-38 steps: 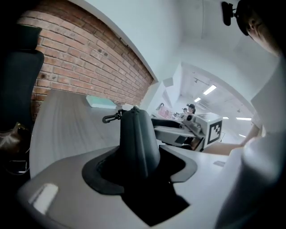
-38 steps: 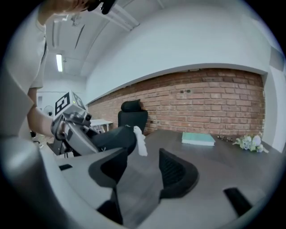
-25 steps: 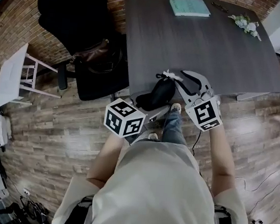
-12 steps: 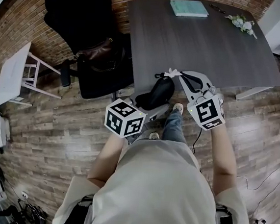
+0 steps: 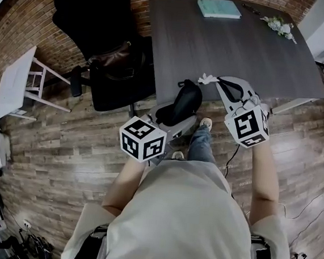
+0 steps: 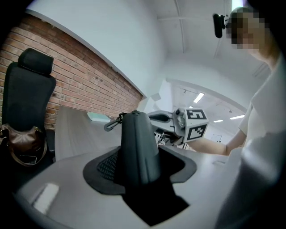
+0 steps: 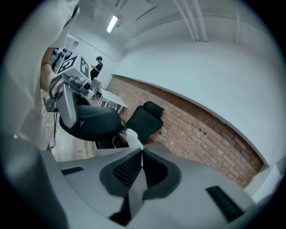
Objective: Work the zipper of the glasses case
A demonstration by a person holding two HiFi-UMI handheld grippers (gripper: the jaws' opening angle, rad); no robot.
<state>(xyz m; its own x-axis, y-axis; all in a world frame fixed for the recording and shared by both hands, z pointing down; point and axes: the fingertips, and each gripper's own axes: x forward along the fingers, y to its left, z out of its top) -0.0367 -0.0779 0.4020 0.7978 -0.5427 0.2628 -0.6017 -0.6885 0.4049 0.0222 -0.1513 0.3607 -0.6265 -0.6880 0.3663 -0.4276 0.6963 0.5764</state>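
Note:
My left gripper is shut on a black glasses case, held in the air just off the near edge of the dark table. In the left gripper view the case stands upright between the jaws, with a metal clip at its top. The right gripper reaches in from the right and is shut on the white zipper pull at the case's far end. The right gripper view shows the pull pinched at the jaw tips, with the case just beyond it.
A teal book and a sprig of white flowers lie at the table's far side. A black office chair with a brown bag stands to the left. A white side table is further left. A person stands far off.
The right gripper's jaws have closed on the white pull. Both grippers and the case have shifted a little up and to the right in the head view.

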